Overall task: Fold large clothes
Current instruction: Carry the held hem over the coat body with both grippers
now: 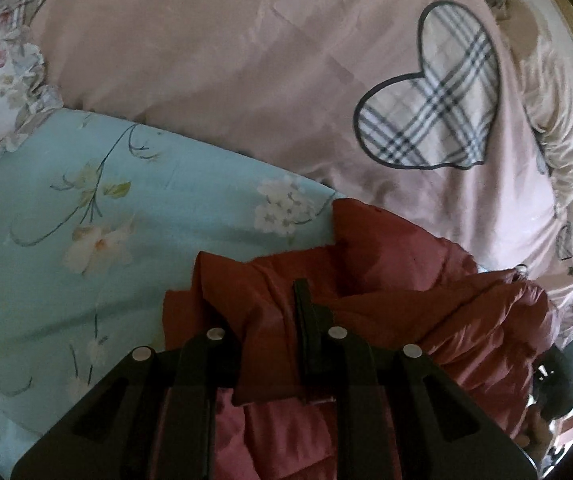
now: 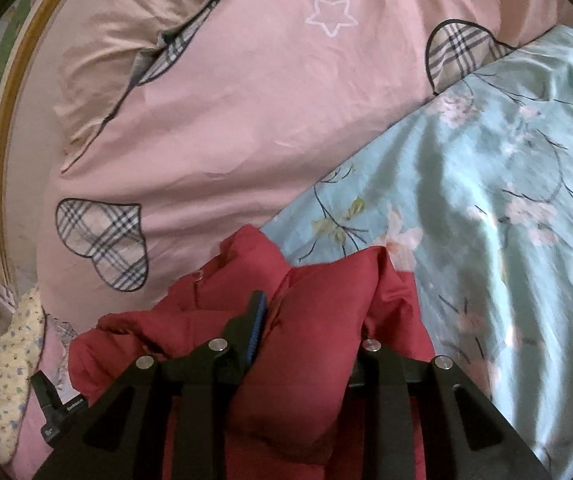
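A large red padded jacket (image 1: 426, 300) lies bunched at the near edge of the bed, and it also fills the lower middle of the right wrist view (image 2: 318, 300). My left gripper (image 1: 262, 304) is shut on a fold of the jacket; fabric drapes over its left finger and hides it. My right gripper (image 2: 310, 312) is shut on a thick puffy fold of the jacket; the left finger (image 2: 256, 312) with its blue pad shows, the right one is buried in fabric.
The bed carries a pink duvet (image 1: 246, 60) with plaid hearts (image 1: 438, 92) and a light blue floral sheet (image 1: 86, 220), which also shows in the right wrist view (image 2: 506, 200). A wooden bed frame (image 2: 18, 92) runs along the left. A yellow patterned cloth (image 2: 10, 364) lies at lower left.
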Demonstrator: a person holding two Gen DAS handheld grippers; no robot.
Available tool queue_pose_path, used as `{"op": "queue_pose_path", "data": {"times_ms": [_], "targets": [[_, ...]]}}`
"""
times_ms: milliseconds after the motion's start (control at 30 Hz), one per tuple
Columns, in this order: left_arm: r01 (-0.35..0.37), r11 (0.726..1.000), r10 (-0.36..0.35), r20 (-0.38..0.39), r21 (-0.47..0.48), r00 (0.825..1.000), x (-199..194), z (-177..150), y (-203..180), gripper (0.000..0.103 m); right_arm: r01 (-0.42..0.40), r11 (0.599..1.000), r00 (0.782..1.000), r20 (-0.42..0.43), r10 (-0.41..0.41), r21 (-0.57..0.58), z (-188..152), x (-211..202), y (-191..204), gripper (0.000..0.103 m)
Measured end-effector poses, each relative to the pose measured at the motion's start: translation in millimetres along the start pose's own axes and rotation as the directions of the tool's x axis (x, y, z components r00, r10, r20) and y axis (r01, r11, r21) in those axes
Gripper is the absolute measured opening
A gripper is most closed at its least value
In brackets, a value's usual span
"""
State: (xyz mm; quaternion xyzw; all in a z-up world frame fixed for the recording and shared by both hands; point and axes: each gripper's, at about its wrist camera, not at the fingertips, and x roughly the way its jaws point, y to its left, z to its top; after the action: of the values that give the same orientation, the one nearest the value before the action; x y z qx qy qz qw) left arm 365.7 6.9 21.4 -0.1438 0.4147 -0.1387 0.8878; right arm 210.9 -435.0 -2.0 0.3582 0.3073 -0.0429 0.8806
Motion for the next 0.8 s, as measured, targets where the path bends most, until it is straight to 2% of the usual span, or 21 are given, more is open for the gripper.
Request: {"op": "queue_pose_path", "data": {"times_ms": [267,433,567,700,800], "targets": [[-0.03,0.999,0.029,-0.016,-0.033,0.999,41.2,7.2,7.0,0.019,0.028,0.999,1.0,-0.003,-0.028,0.022,3.8,43.4,-14.6,0.029],[-0.024,0.999,0.024,-0.003,-0.027,1.0,36.8,8.3,6.0,0.02,0.02,0.999,1.0,-0.004,-0.019,0.05,7.6,52.4,-21.9,0.029],[0.006,1.0,-0.006,0.027,-0.018,1.0,10.3,2.8,4.9,0.024,0.019,0.999,1.0,-0.003,-0.019,0.049,8.1,54.1,-21.4,0.029],[0.031,0.999,-0.033,0.096,0.021,0.995,-39.1,-11.8,-6.4,0.028,0.024,0.998,1.0,-0.002,-0.024,0.052,9.0,54.8,-20.8,0.029],[0.085,0.994,-0.093,0.133,0.068,0.987,-75.5,-27.8,-18.7,0.028,0.025,0.998,1.0,-0.001,-0.025,0.056,8.9,54.4,-21.9,0.03]]}}
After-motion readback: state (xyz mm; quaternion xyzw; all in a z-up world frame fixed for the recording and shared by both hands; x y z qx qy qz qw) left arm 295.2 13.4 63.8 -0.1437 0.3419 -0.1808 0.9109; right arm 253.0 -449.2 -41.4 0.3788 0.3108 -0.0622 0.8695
